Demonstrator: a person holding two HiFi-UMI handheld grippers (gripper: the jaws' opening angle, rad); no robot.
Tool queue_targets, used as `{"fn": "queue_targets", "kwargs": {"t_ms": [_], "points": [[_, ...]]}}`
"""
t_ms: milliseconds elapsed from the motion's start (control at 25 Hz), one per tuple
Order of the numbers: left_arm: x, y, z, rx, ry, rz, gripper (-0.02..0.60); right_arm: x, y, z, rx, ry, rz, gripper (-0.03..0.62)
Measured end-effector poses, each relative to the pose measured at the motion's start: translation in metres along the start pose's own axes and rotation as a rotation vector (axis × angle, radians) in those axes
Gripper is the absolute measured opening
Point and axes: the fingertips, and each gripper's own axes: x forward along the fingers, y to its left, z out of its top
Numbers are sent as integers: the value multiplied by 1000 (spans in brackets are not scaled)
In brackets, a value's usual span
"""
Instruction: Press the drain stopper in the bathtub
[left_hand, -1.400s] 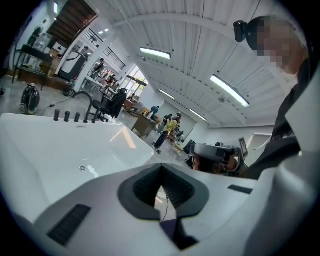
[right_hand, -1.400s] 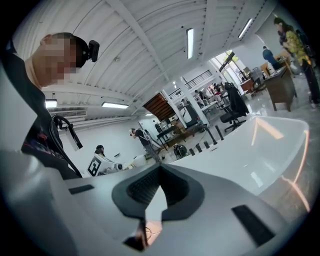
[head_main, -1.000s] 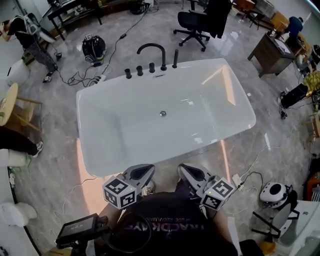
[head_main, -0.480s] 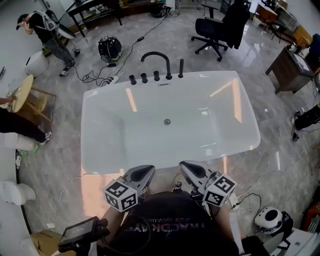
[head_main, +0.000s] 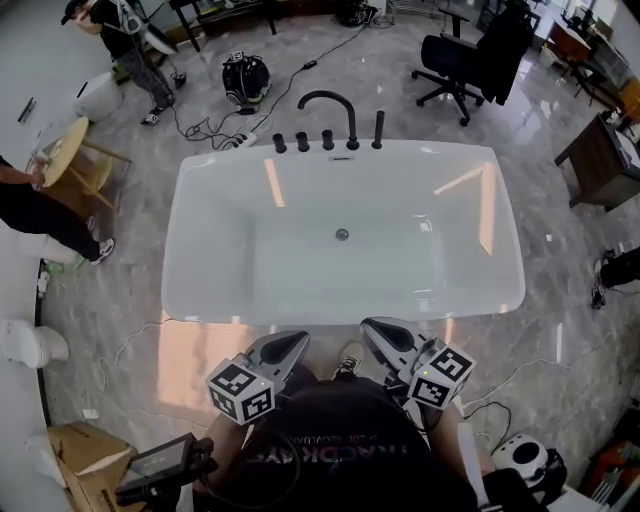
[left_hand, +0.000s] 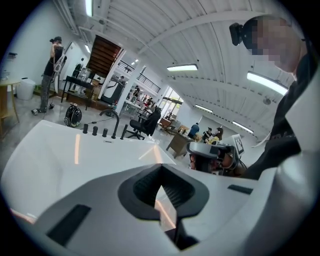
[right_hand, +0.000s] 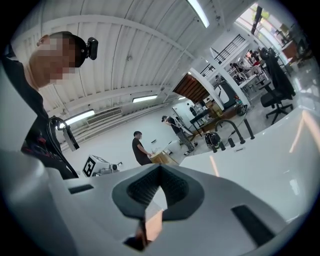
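The white bathtub (head_main: 215, 215) lies ahead of me in the head view, with the small round metal drain stopper (head_main: 342, 234) at the middle of its floor. A black arched faucet (head_main: 329, 106) and knobs stand on the far rim. My left gripper (head_main: 291, 345) and right gripper (head_main: 377, 331) hang side by side close to my chest, just short of the near rim and far from the stopper. Both are shut on nothing. The left gripper view shows the left gripper (left_hand: 160, 170) over the tub's rim (left_hand: 55, 150); the right gripper view shows the right gripper (right_hand: 160, 170) beside the tub (right_hand: 270, 155).
A black office chair (head_main: 468, 52) stands beyond the tub at the right, and a dark desk (head_main: 603, 150) further right. A wooden stool (head_main: 72, 152) and a person (head_main: 35, 215) are at the left. Cables and a black helmet (head_main: 246, 77) lie on the floor behind the faucet.
The head view has shifted, so the tub now sits more squarely ahead of me. Both grippers keep the same pose near my chest, still shut.
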Motion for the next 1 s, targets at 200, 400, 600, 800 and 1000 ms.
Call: {"fn": "queue_targets", "kwargs": {"t_ms": [200,400,600,800,1000], "points": [[-2,4,2,-31,-29,21,8,4,5,0,-7,26,18,15],[-4,13,8,-35,-31,-9,8,18,7,4,-23,41,0,15],[-6,33,27,-24,-38,-43,8,38,11,14,-28,16,-27,16],[-12,56,43,-10,-37,-80,8,65,17,21,-39,-1,-52,15],[-15,76,53,-2,-28,-106,8,82,13,25,-30,-14,-93,17]]}}
